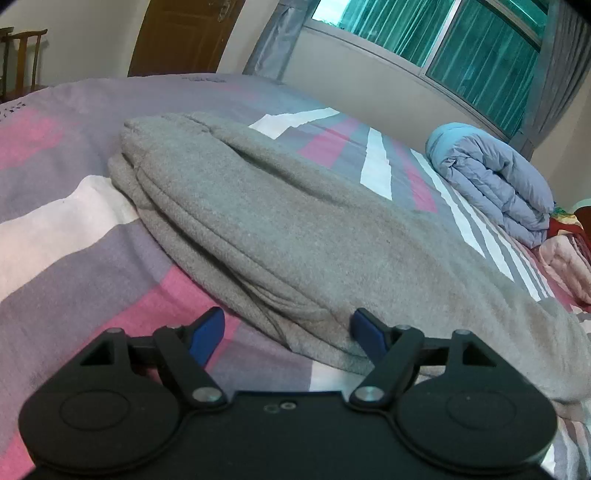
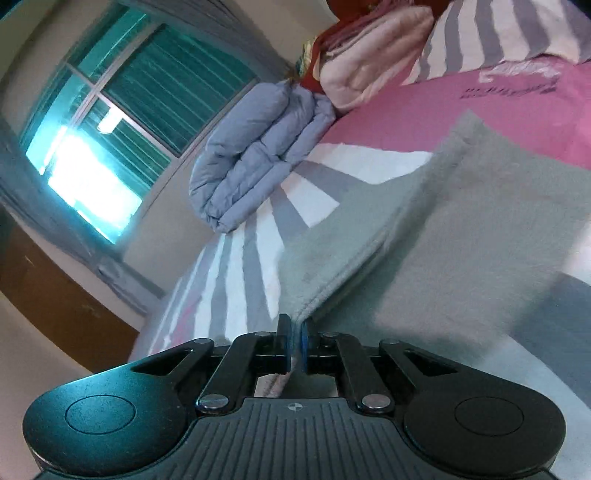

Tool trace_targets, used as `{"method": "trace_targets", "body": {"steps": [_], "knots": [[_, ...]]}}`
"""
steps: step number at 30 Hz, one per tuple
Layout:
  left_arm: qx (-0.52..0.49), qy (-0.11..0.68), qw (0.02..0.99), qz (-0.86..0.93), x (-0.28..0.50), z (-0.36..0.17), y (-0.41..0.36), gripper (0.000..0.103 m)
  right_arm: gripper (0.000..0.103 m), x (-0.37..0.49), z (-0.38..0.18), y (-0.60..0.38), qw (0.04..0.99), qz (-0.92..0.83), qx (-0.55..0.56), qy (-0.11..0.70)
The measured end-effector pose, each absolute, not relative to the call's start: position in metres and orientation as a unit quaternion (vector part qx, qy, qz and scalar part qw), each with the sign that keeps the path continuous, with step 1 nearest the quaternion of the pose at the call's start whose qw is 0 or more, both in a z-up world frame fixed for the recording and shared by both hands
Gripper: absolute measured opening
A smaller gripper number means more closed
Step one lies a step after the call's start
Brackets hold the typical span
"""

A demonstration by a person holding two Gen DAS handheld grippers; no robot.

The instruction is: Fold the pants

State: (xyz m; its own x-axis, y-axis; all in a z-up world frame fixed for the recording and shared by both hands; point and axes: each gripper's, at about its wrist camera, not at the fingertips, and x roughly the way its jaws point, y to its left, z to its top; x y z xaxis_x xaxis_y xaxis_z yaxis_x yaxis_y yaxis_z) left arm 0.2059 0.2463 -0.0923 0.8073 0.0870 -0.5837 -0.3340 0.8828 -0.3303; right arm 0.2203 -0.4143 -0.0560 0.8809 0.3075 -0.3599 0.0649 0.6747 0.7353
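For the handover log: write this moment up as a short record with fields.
surface: bed with striped pink, grey and white sheet
garment: grey pants, lying folded in layers on the sheet
left hand-held gripper: open, at the near edge of the pants, holding nothing
right hand-held gripper: shut on an edge of the pants, cloth lifted off the bed
nearby: folded blue quilt by the window; pink bedding beyond it
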Motion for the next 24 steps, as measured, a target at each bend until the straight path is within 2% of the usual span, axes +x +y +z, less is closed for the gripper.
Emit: {"method": "trace_targets", "body": {"steps": [3,4,6,7,8,9,11,13,16,18,19,20,24], "knots": [[-0.221,0.287,0.926,0.109,0.206,-0.092,0.247,0.07,0.005,0.232,-0.094,-0.416,0.846,0.055,0.425,0.317],[-0.223,0.286,0.926,0.107,0.205,-0.092,0.248,0.07,0.005,0.231,-0.1,-0.423,0.831,0.059,0.46,0.308],[-0.233,0.278,0.926,0.106,0.201,-0.092,0.25,0.07,0.018,0.225,-0.091,-0.432,0.831,0.05,0.478,0.28],[-0.242,0.271,0.926,0.106,0.197,-0.09,0.252,0.067,0.042,0.222,-0.085,-0.435,0.838,0.041,0.476,0.263],[-0.249,0.264,0.925,0.11,0.193,-0.087,0.252,0.062,0.058,0.221,-0.08,-0.44,0.844,0.03,0.476,0.247],[-0.249,0.25,0.93,0.105,0.188,-0.082,0.249,0.059,0.059,0.222,-0.079,-0.447,0.844,0.024,0.482,0.234],[-0.223,0.242,0.941,0.084,0.188,-0.074,0.236,0.059,0.059,0.232,-0.076,-0.458,0.839,0.021,0.492,0.231],[-0.192,0.264,0.942,0.081,0.198,-0.073,0.222,0.073,0.059,0.25,-0.071,-0.464,0.845,0.022,0.48,0.235],[-0.191,0.278,0.938,0.084,0.208,-0.087,0.217,0.083,0.056,0.266,-0.069,-0.473,0.848,0.031,0.465,0.253],[-0.195,0.271,0.939,0.086,0.209,-0.091,0.218,0.084,0.041,0.281,-0.069,-0.473,0.847,0.038,0.451,0.278],[-0.195,0.271,0.939,0.086,0.21,-0.091,0.218,0.084,0.023,0.288,-0.069,-0.472,0.847,0.042,0.441,0.294],[-0.194,0.272,0.939,0.086,0.21,-0.091,0.218,0.084,0.011,0.295,-0.068,-0.47,0.847,0.051,0.429,0.31],[-0.192,0.272,0.939,0.084,0.207,-0.092,0.215,0.085,0.01,0.295,-0.042,-0.46,0.878,0.075,0.376,0.286]]}}
